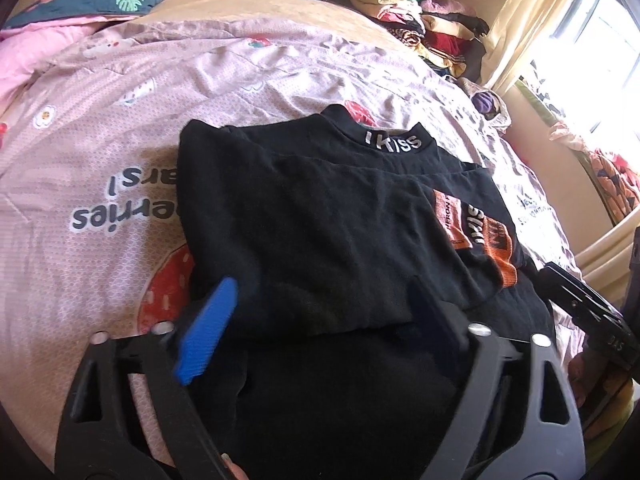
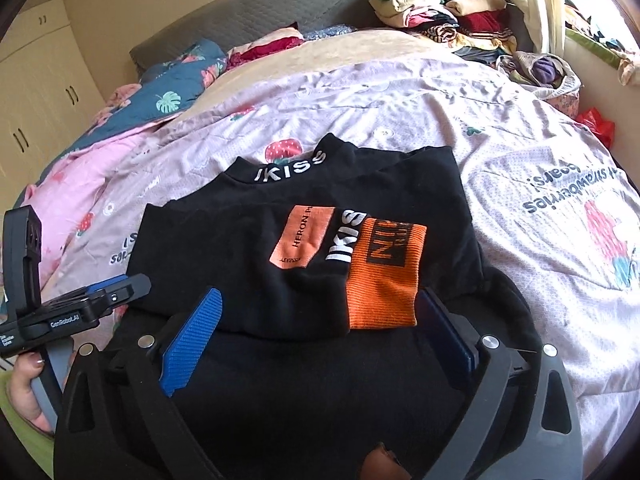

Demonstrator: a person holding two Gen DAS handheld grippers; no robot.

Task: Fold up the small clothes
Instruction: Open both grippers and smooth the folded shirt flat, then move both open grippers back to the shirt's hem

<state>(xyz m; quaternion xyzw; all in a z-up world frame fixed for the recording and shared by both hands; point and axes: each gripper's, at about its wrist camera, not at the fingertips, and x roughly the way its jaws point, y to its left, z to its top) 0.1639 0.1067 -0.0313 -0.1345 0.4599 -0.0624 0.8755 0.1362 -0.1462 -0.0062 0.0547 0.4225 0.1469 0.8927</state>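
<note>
A small black top [image 1: 320, 208] with a white "IKISS" collar and orange patches [image 2: 380, 280] lies on the pink strawberry bedspread [image 1: 120, 152], its sides folded in. My left gripper [image 1: 320, 292] hangs over the top's near left edge, its jaws wide apart. Its blue pads [image 1: 208, 328] press on nothing. My right gripper [image 2: 320, 296] stands open over the near edge by the orange cuff, and the cloth lies loose below it. Each gripper also shows in the other view: the left gripper [image 2: 100, 300] and the right gripper [image 1: 580, 300]. A hand [image 2: 28, 392] holds the left handle.
A stack of folded clothes [image 2: 448, 12] sits at the bed's far right corner near the curtain and window [image 1: 592, 40]. A blue leaf-print quilt [image 2: 172, 80] and pink blanket lie at the far left. A wardrobe [image 2: 36, 92] stands left; a red bag [image 2: 598, 122] lies at the right.
</note>
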